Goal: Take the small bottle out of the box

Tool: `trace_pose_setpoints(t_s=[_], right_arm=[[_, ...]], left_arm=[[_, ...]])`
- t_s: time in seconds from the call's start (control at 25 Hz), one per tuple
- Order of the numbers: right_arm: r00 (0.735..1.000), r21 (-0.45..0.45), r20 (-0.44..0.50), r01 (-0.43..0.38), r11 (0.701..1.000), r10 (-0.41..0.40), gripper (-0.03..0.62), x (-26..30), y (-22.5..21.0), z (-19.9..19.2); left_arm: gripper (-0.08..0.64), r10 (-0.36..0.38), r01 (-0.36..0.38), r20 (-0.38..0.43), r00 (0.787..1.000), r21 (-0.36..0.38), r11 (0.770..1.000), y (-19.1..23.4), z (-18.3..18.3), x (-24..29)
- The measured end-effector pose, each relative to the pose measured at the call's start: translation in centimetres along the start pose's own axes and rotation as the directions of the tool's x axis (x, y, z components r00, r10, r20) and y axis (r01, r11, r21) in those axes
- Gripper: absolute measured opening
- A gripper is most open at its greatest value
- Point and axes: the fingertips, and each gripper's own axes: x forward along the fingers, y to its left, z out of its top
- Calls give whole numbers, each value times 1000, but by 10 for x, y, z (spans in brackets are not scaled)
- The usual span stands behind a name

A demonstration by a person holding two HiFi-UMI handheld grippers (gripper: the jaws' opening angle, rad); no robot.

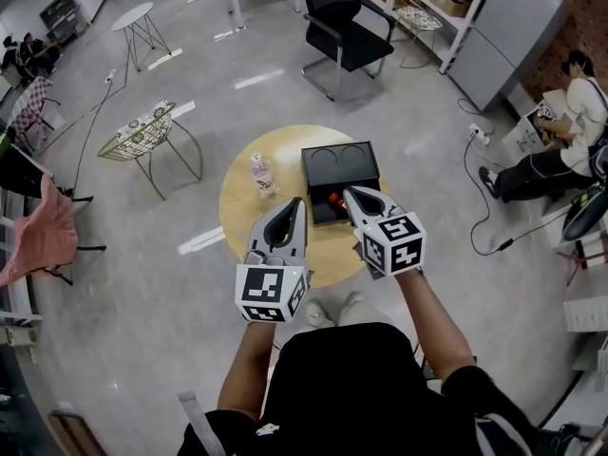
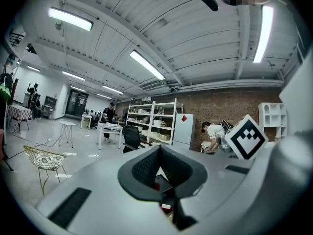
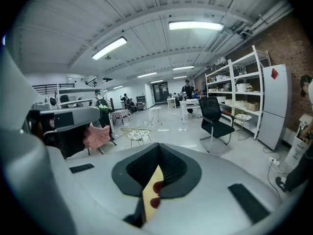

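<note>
A small clear bottle (image 1: 261, 174) stands upright on the round yellow table (image 1: 237, 218), just left of an open black box (image 1: 321, 206). The box's lid (image 1: 340, 163) has two round recesses, and something red (image 1: 334, 199) lies in the box. My left gripper (image 1: 298, 201) hovers over the table's near part, right of the bottle and apart from it, jaws shut and empty. My right gripper (image 1: 350, 192) hangs over the box's near right corner, also shut and empty. In the left gripper view my left gripper (image 2: 159, 153) points toward the box. In the right gripper view my right gripper (image 3: 157, 152) shows yellow table and red through its gap.
A black office chair (image 1: 344, 27) stands beyond the table, a wire chair (image 1: 142, 133) to its left and a white side table (image 1: 133, 17) farther back. A person (image 1: 560, 131) sits on the floor at the right near cables. A pink-draped chair (image 1: 43, 231) is at the far left.
</note>
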Motion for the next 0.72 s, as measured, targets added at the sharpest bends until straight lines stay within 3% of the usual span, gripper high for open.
trace_pose_setpoints(t_s=[0.4,0.72], right_arm=[[985,-82,-174,-25,996,11,2,42,-27,-43],[924,-125,-375,-134,983,79,3,91,-56,-93]], left_arm=[[9,0,-1,-45,999,-27,1000,13,-20,34],[9,22,-26,-76,997,-52,998,34,-31,81]])
